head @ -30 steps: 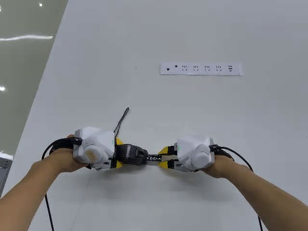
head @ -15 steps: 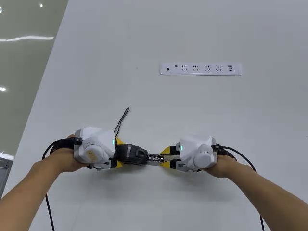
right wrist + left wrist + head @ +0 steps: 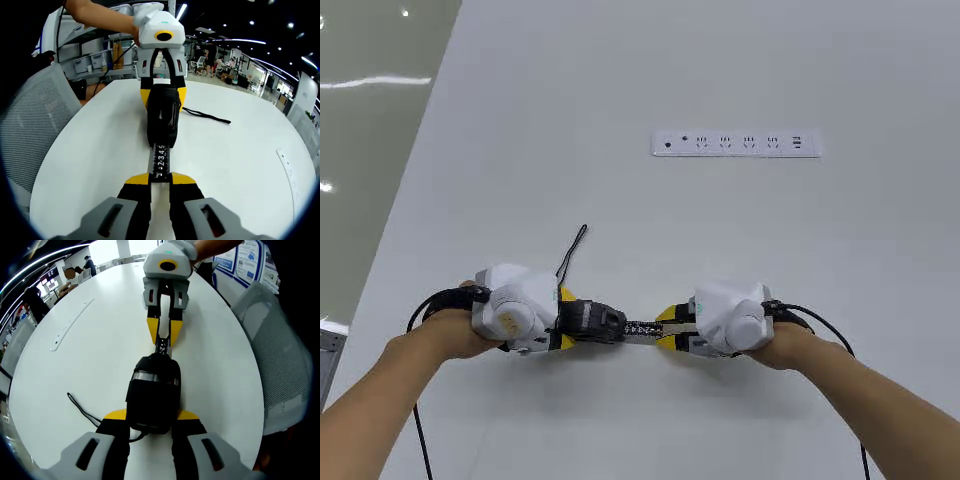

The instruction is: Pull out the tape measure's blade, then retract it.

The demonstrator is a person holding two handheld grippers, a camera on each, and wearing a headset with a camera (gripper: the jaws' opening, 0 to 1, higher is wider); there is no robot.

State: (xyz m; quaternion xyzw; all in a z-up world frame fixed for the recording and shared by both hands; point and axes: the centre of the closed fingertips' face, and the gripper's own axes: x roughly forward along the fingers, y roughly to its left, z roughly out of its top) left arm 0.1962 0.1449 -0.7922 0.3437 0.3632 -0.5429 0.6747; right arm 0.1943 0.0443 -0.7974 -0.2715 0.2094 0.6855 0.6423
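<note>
Yellow-tipped fingers of the left gripper are clamped on the black tape measure, one on either side of its rear end. My read: that anchors the case, so any pull goes into the blade instead of dragging the whole thing along.

The tape measure sits at about 6 o'clock in the head view, low over the white desk. I can't tell if it actually touches.

Its strap trails off toward 11 o'clock. It lies slack on the desk, clear of the fingers.

The blade exits the case toward 3 o'clock. Only a short length is out, with numerals 2 to 5 readable in the right gripper view.

The right gripper faces the left one head-on, fingers pinched shut on the blade's free end. It lines up with the blade, presumably so the pull stays straight and the steel doesn't kink or twist.

The power strip is at 1 o'clock, well apart and not involved.

Count:
- 2 grippers, both gripping
- 1 tape measure
- 1 blade
- 1 strap
- 1 power strip

With this little blade showing, it's near one end of the stroke. I can't say which.
</note>
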